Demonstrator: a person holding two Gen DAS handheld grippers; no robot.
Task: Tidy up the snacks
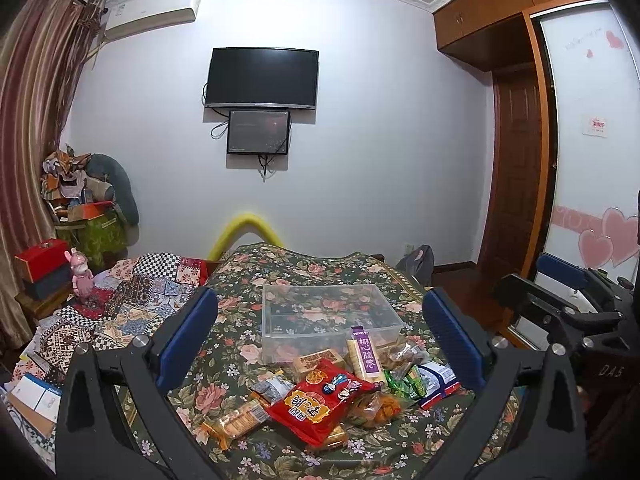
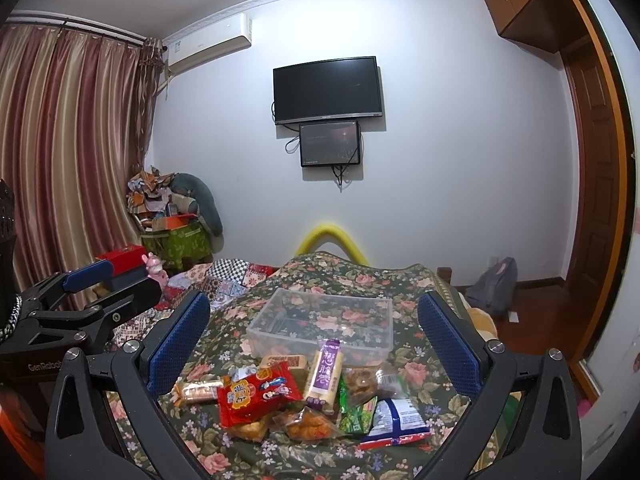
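Observation:
A pile of snack packets lies on the floral bedspread point(image 1: 304, 268) in front of a clear plastic bin point(image 1: 330, 322), which holds nothing. The pile includes a red bag point(image 1: 322, 404), a purple-labelled pack point(image 1: 365, 354), green packets point(image 1: 406, 382) and a blue-and-white bag point(image 1: 438, 384). My left gripper point(image 1: 320, 340) is open and empty, held above the pile. My right gripper point(image 2: 314, 344) is open and empty too, over the same pile; the red bag point(image 2: 258, 398), purple pack point(image 2: 326, 372) and bin point(image 2: 322, 326) show between its fingers. The right gripper also shows in the left wrist view point(image 1: 560, 292).
A patchwork quilt point(image 1: 136, 292) lies left of the bedspread. Red boxes point(image 1: 42, 258) and a pink rabbit figure point(image 1: 82, 276) stand at far left. A TV point(image 1: 262, 78) hangs on the far wall. A wooden door point(image 1: 516, 168) and backpack point(image 2: 494, 284) are right.

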